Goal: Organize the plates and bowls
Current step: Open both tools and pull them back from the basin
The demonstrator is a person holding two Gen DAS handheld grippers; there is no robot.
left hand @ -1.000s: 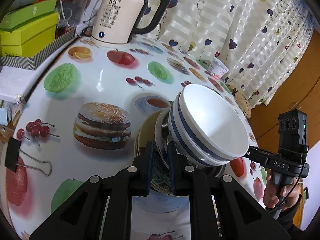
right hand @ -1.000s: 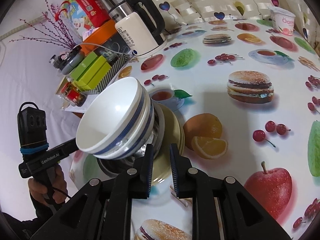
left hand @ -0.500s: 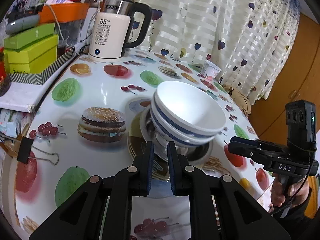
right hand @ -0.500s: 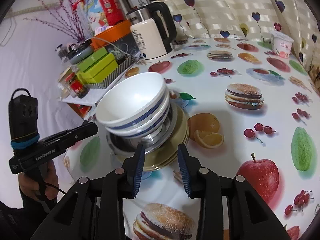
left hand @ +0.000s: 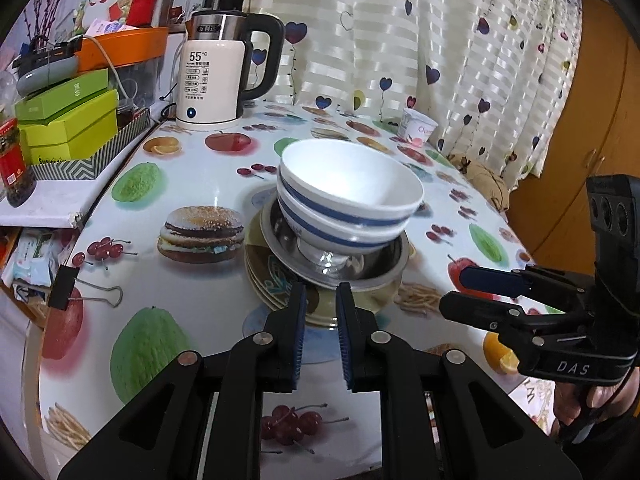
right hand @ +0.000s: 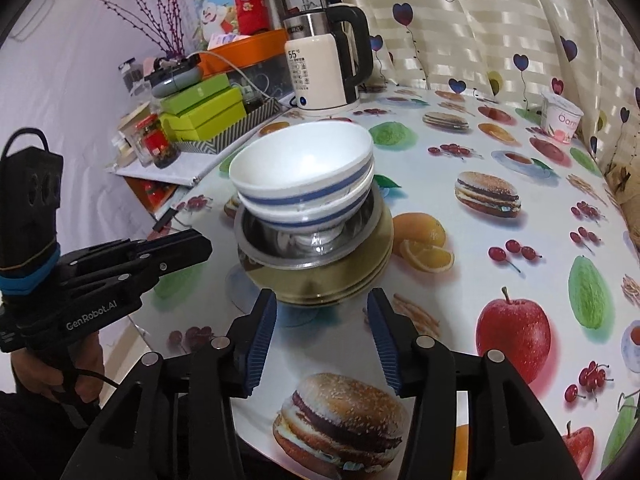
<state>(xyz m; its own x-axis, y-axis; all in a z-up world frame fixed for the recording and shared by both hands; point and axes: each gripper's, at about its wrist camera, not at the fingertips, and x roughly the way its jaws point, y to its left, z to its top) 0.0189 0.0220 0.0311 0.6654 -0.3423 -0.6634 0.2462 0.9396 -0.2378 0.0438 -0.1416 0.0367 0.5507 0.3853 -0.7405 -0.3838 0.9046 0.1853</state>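
Note:
Two nested white bowls with blue stripes (left hand: 348, 184) (right hand: 304, 164) stand in a steel dish (left hand: 392, 256) (right hand: 256, 236). The dish rests on several olive plates (left hand: 264, 280) (right hand: 360, 268) on the fruit-print table. My left gripper (left hand: 321, 300) (right hand: 196, 252) sits just short of the plates' near rim. Its jaws are opening by a narrow gap and hold nothing. My right gripper (right hand: 320, 304) (left hand: 454, 291) faces the stack from the other side, clear of the rim. Its jaws are opening wide and nothing is between them.
A white kettle (left hand: 216, 80) stands at the back of the table. Green boxes (left hand: 68, 120) and a red jar (left hand: 12, 164) crowd the left shelf. A yogurt cup (left hand: 418, 128) sits by the curtain. A binder clip (left hand: 64, 288) lies near the left table edge.
The stack was tilted with both grippers pinching the plates' rim; it now sits level on the table. Both grippers have drawn back from it, and the right jaws have spread apart.

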